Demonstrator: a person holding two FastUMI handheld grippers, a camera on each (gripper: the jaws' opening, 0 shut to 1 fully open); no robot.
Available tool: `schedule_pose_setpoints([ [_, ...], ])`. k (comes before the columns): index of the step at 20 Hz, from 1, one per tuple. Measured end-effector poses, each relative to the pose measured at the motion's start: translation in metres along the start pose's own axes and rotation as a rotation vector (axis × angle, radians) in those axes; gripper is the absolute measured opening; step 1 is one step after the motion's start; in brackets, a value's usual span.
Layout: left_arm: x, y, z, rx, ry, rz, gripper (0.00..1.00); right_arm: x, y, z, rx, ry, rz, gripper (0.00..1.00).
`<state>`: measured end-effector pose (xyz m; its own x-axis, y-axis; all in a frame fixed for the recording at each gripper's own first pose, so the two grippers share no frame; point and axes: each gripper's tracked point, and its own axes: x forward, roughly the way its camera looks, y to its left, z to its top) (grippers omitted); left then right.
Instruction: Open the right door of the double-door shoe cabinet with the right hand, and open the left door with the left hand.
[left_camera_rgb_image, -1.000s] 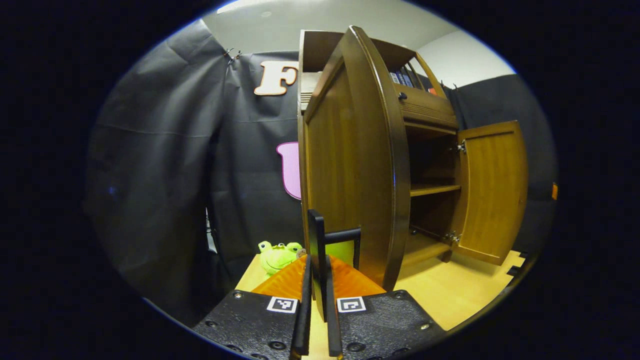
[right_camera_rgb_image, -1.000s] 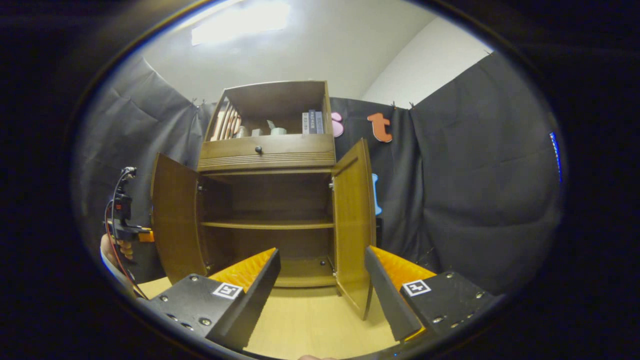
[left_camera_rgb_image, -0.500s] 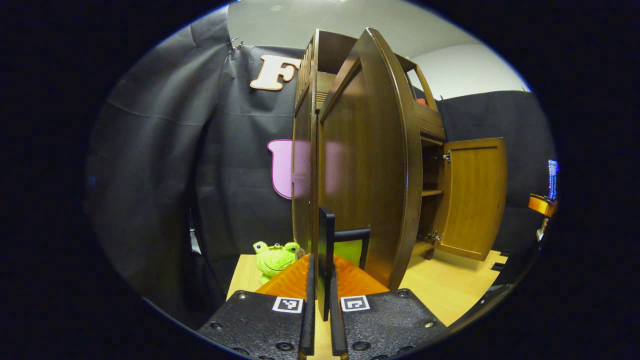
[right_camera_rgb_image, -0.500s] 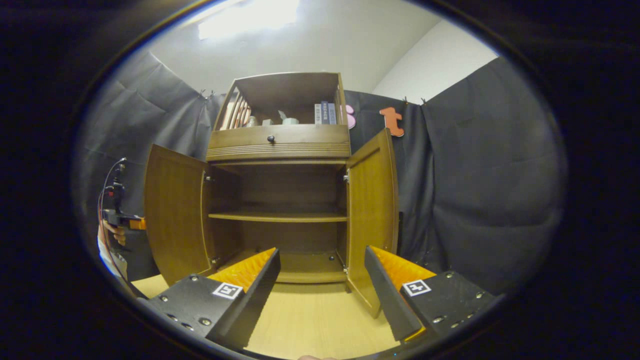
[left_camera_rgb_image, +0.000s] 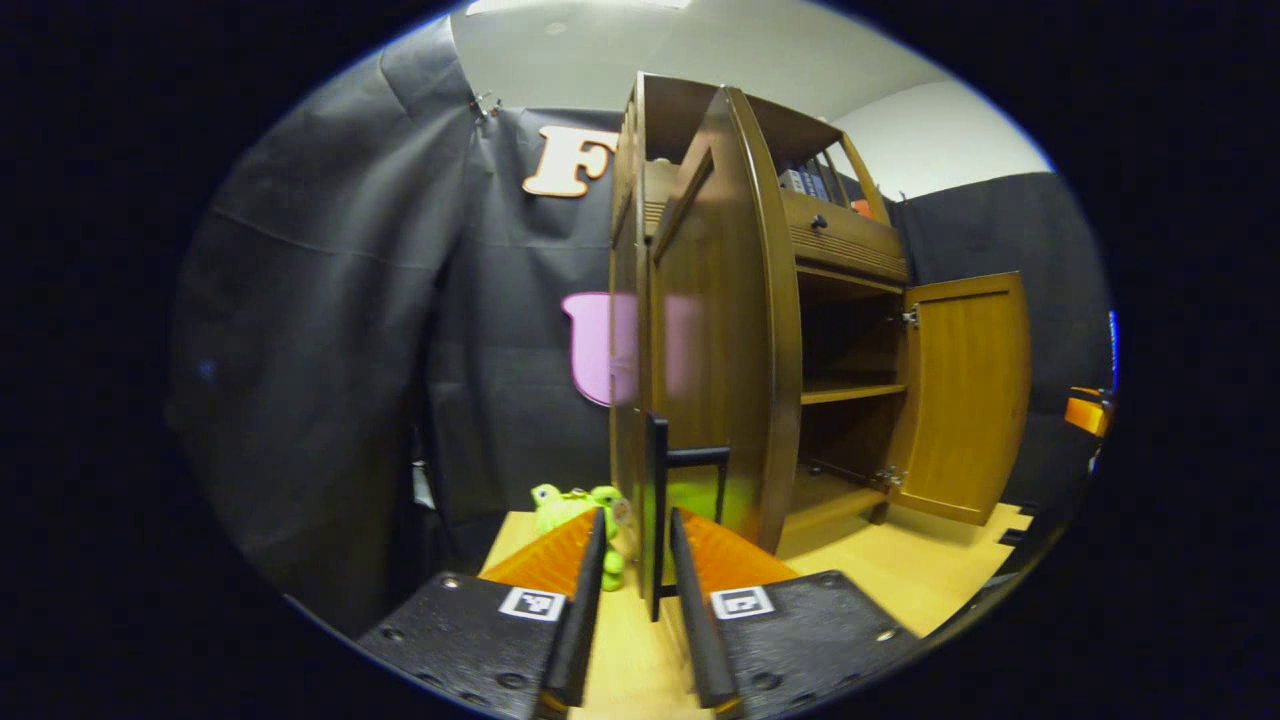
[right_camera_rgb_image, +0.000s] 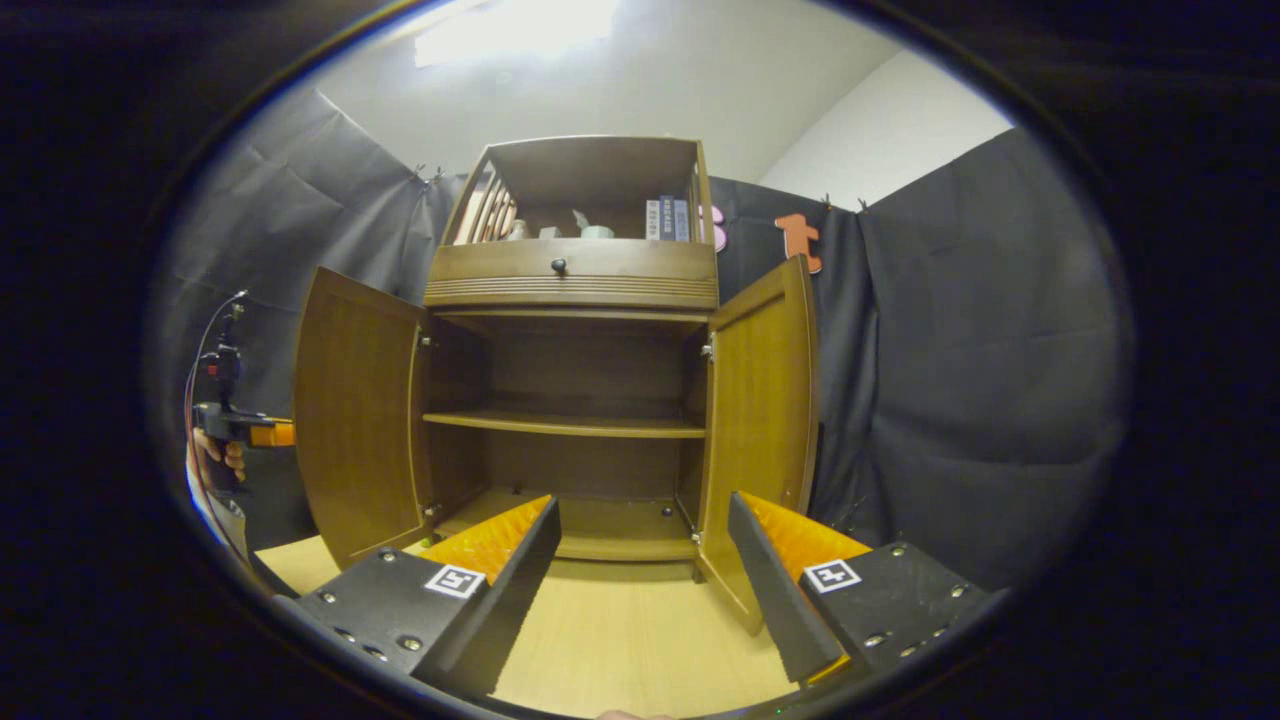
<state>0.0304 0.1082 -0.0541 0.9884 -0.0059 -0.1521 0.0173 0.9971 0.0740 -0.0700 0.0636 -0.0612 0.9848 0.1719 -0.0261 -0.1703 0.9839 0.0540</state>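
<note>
One shoe cabinet (right_camera_rgb_image: 570, 400) stands on the wooden floor (right_camera_rgb_image: 620, 640) with both doors swung out: left door (right_camera_rgb_image: 355, 410), right door (right_camera_rgb_image: 765, 400). Left gripper (left_camera_rgb_image: 635, 560), jaws narrowly parted, straddles the left door's black handle (left_camera_rgb_image: 660, 500) without pressing it. Right gripper (right_camera_rgb_image: 640, 560), jaws wide, holds nothing, with open floor before the cabinet. One green frog toy (left_camera_rgb_image: 575, 505) sits beside the cabinet.

We see a brown wooden shoe cabinet (right_camera_rgb_image: 575, 290) in the middle of the right gripper view, with a streaky wood grain on its two doors. The right door (right_camera_rgb_image: 762, 400) looks more golden than the left door (right_camera_rgb_image: 352, 420). The floor (right_camera_rgb_image: 620, 640) at the bottom is pale yellow wood. In the left gripper view, low in the middle, a bright green frog toy (left_camera_rgb_image: 560, 505) sits by a black door handle (left_camera_rgb_image: 657, 500).
</note>
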Motion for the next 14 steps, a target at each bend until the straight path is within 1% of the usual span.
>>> schedule_pose_setpoints([
  [1,-0.003,0.009,0.0,0.005,0.006,0.049,0.44,0.001,0.0,-0.002,0.001,0.002,0.002,0.99],
  [3,-0.013,0.013,-0.003,-0.016,0.028,0.109,0.66,0.001,0.002,-0.005,0.003,0.007,0.011,0.98],
  [5,-0.025,0.013,-0.001,-0.022,0.044,0.155,0.77,0.004,0.0,-0.006,0.0,0.012,0.009,0.98],
  [6,-0.033,0.013,0.006,-0.013,0.027,0.182,0.82,0.004,-0.002,-0.005,0.0,0.012,0.001,0.98],
  [8,-0.04,0.008,0.019,-0.034,-0.001,0.213,0.88,0.005,-0.004,-0.004,0.006,0.007,0.002,0.97],
  [9,-0.044,0.002,0.024,-0.054,-0.008,0.219,0.88,0.004,-0.004,-0.004,0.012,0.005,0.005,0.98],
  [10,-0.048,-0.003,0.028,-0.064,-0.013,0.227,0.91,0.003,-0.006,-0.005,0.017,0.003,0.005,1.0],
  [11,-0.053,-0.008,0.032,-0.066,-0.012,0.235,0.92,0.004,-0.008,-0.006,0.022,0.004,0.002,1.0],
  [12,-0.056,-0.018,0.037,-0.066,-0.018,0.225,0.92,0.005,-0.01,-0.006,0.027,0.004,0.0,0.97],
  [13,-0.058,-0.031,0.041,-0.076,-0.02,0.214,0.96,0.006,-0.013,-0.005,0.034,0.002,-0.001,0.98],
  [14,-0.062,-0.042,0.044,-0.086,-0.023,0.204,0.92,0.007,-0.014,-0.005,0.039,-0.001,0.001,1.0],
])
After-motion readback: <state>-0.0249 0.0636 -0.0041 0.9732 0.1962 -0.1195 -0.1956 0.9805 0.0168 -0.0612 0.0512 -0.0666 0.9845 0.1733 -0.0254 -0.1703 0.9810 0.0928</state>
